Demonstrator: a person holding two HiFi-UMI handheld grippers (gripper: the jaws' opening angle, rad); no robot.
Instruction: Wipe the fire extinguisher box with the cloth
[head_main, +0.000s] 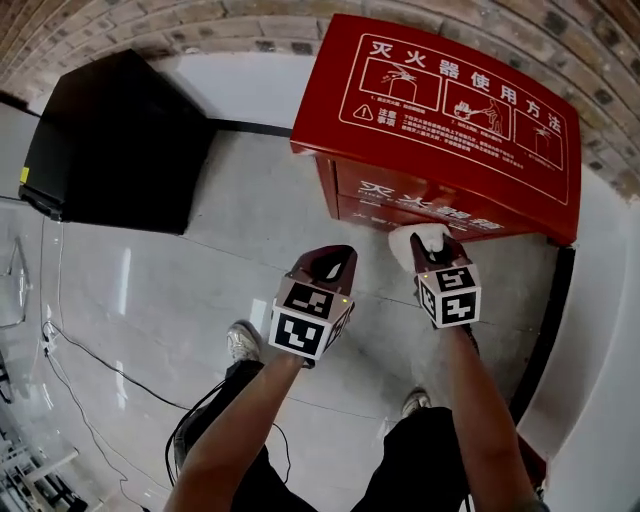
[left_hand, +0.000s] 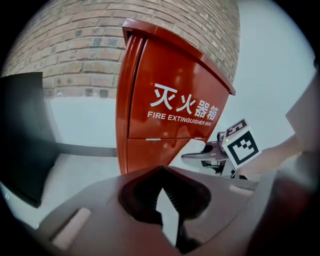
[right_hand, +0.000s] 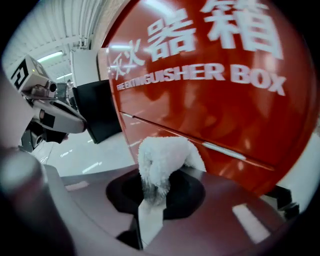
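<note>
- Your right gripper (head_main: 437, 252) has its jaws clamped on a white fluffy cloth (head_main: 418, 240). In the right gripper view the cloth (right_hand: 165, 155) stands up in a bunch from between the jaw tips of the right gripper (right_hand: 150, 192).
- The cloth is very close before the lower front panel of the red metal fire extinguisher box (head_main: 450, 110), under the white lettering. If it really touches the panel, I cannot tell.
- Your left gripper (head_main: 335, 262) has its jaws together at the tips with nothing between them. It is left of the right gripper, apart from the box and pointing towards it.
- The box stands on the grey glossy floor (head_main: 200, 290) against a brick wall (head_main: 150, 25).
- A black box-shaped cabinet (head_main: 115, 140) stands left of the red box, well apart from it.
</note>
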